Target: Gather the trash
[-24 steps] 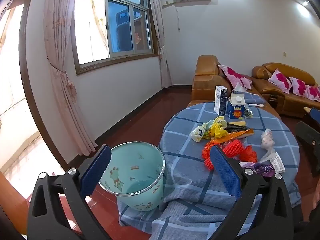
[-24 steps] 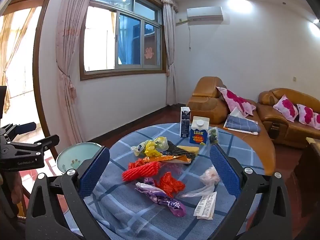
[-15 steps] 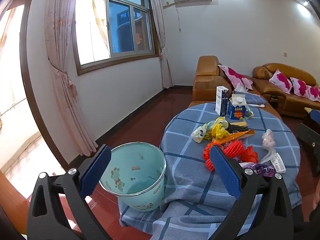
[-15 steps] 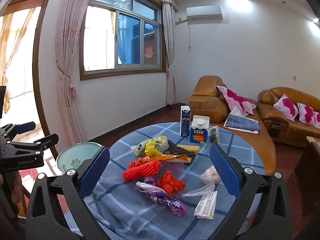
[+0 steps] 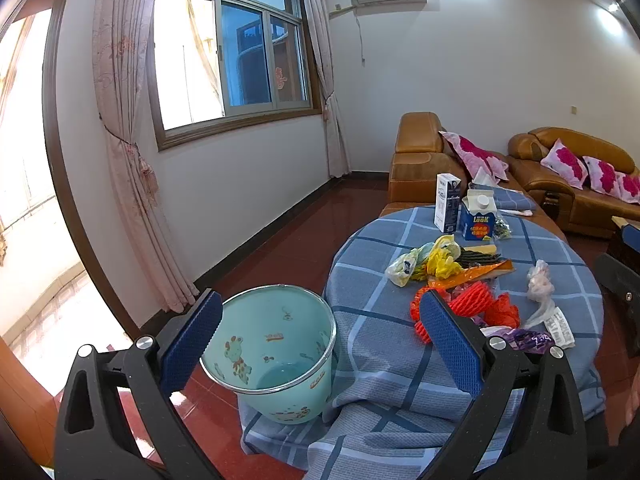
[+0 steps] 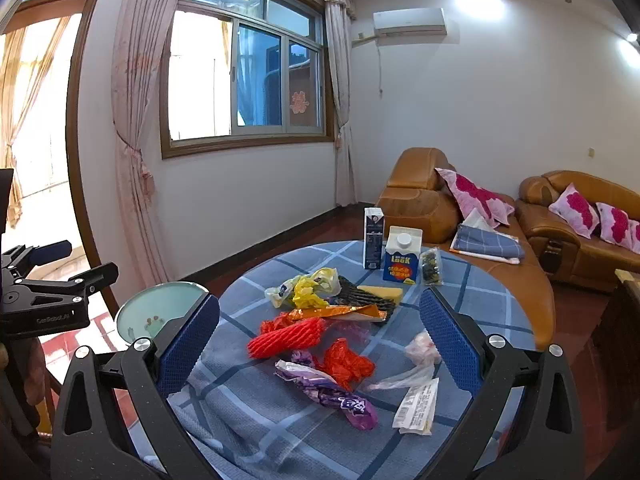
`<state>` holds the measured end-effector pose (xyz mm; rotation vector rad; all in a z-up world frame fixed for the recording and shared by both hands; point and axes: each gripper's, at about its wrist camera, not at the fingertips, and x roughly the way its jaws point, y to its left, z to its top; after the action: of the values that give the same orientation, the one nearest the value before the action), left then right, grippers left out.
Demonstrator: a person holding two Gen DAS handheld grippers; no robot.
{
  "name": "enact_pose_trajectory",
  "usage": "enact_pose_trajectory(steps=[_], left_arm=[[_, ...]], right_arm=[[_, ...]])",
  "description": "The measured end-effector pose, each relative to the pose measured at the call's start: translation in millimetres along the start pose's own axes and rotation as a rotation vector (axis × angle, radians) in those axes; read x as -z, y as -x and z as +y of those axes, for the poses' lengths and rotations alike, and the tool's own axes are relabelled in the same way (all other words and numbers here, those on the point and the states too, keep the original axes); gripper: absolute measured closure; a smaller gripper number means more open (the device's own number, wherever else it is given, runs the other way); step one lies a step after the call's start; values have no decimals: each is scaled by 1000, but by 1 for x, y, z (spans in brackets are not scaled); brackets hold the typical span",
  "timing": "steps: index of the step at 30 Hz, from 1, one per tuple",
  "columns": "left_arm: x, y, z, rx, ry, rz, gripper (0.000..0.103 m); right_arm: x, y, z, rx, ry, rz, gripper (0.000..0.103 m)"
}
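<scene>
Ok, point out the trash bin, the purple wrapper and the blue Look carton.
trash bin (image 5: 276, 354), left wrist view, on its inner wall.
purple wrapper (image 6: 332, 394), right wrist view, on its crumpled middle.
blue Look carton (image 6: 401, 264), right wrist view, on its front face.

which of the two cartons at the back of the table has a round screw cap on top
The shorter blue-and-white gable-top carton, printed "Look", has the white cap. The taller, slim dark-and-white carton beside it has a flat top with no cap.

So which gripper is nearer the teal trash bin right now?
Left. The left gripper hangs open just above the teal trash bin; the right gripper is open over the table's trash, bin off to its left.
</scene>
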<state>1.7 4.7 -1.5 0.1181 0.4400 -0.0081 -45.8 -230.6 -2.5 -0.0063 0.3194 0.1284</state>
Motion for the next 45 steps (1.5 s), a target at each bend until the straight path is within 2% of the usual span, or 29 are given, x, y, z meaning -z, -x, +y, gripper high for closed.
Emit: enact_pose_trajectory(steps=[45], left_arm=[[1,-2,1,-6,-2,9,6]], right_arm=[[8,-5,4,-6,-5,18,5]])
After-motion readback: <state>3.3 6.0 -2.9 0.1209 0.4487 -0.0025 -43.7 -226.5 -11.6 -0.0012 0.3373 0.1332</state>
